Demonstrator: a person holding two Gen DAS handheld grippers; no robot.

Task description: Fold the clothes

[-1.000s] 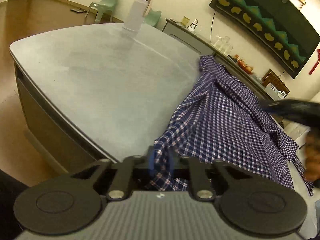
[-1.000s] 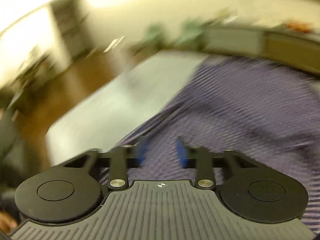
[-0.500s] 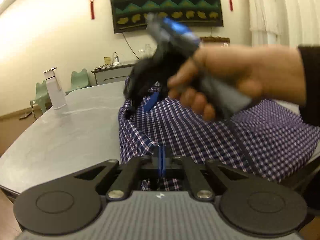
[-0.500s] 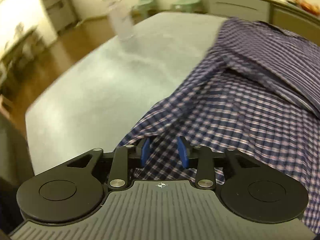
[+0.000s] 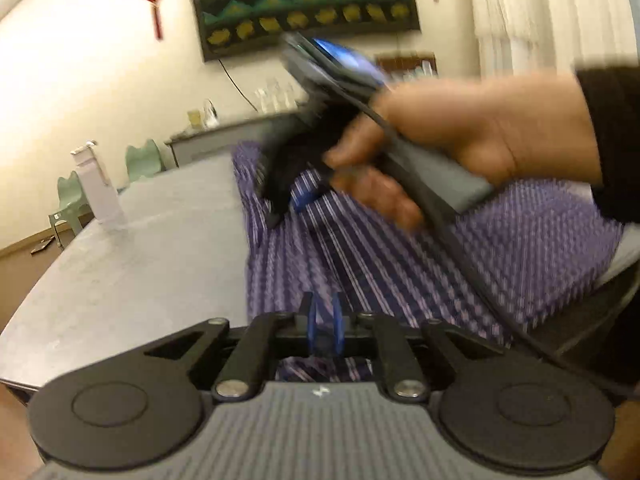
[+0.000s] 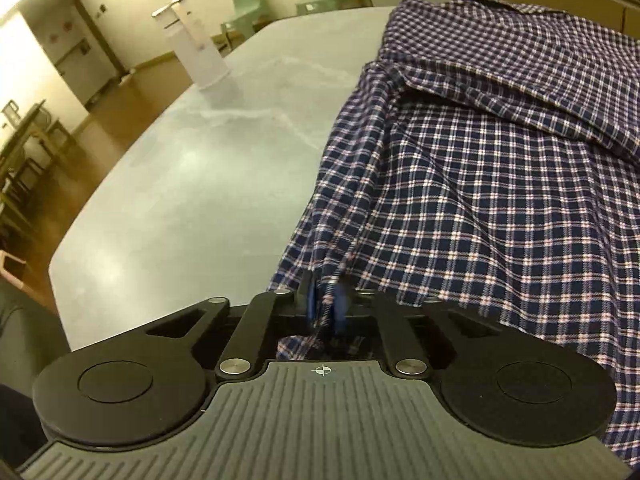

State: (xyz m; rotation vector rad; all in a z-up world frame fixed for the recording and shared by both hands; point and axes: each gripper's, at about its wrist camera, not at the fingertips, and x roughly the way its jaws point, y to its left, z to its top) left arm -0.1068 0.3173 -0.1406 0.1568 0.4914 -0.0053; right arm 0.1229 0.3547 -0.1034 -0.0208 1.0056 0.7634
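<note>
The checked shirt (image 6: pixel 500 200) sprawls across the right of the table (image 6: pixel 180 180), its left edge running up-frame from the right gripper (image 6: pixel 326 304) pinching it, while the left gripper (image 5: pixel 324 320), jaws just eased narrowly apart, sits at the hem, cloth between them unclear.

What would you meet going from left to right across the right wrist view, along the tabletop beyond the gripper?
White dispenser → bare grey table → checked shirt, whose near edge lies between the right gripper fingers.

A white dispenser (image 6: pixel 196 50) stands on the grey table (image 6: pixel 192 184) at upper left; green chairs (image 6: pixel 250 4) stand behind.
</note>
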